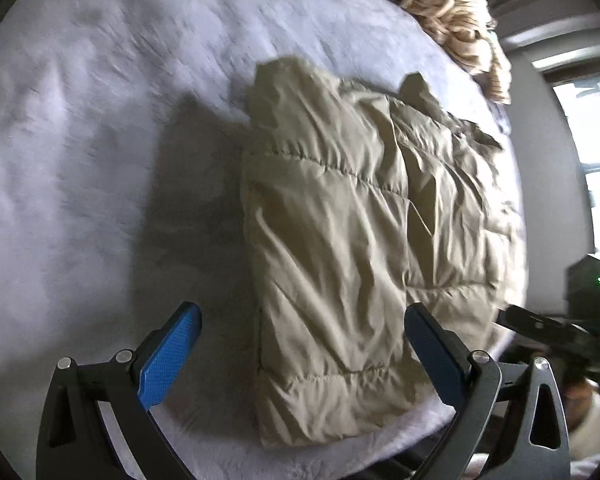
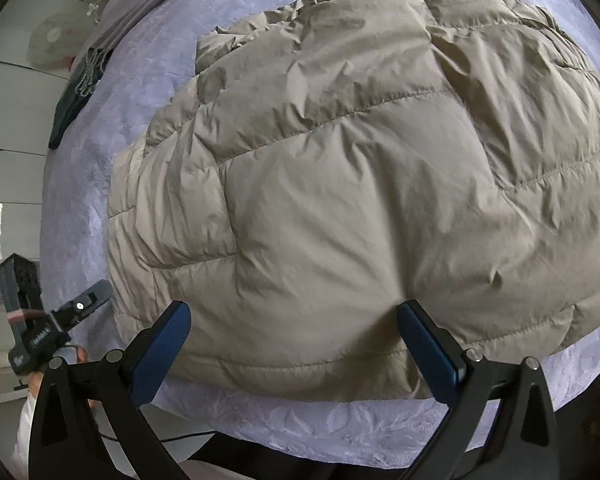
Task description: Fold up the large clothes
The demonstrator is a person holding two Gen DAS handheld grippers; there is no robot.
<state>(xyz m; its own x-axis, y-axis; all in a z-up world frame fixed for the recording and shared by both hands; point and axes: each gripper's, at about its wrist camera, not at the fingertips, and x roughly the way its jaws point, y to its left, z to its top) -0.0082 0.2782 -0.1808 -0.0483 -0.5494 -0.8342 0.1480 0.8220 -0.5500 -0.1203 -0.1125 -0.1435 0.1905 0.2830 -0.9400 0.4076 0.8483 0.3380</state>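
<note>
- A pale lavender bed cover (image 1: 100,140) with a soft, faintly patterned surface fills most of both views and carries everything else.
- A beige quilted puffer jacket (image 2: 340,180) lies on the bed cover, folded into a rough rectangle with a narrower part doubled over its top; in the left wrist view it sits toward the right side of the bed, near the near edge.
- A heap of cream knitted cloth (image 1: 464,24) rests at the far edge of the bed, well apart from the jacket.
- A dark green garment (image 2: 74,96) lies at the far left edge of the bed in the right wrist view.
- The right gripper (image 2: 292,340) hangs just over the jacket's near hem, its blue pads (image 2: 160,356) spread as wide as they go, gripping nothing.
- The left gripper (image 1: 300,352) hovers above the jacket's near left corner, jaws wide apart and empty; one pad is over bare cover, the other over the jacket.
</note>
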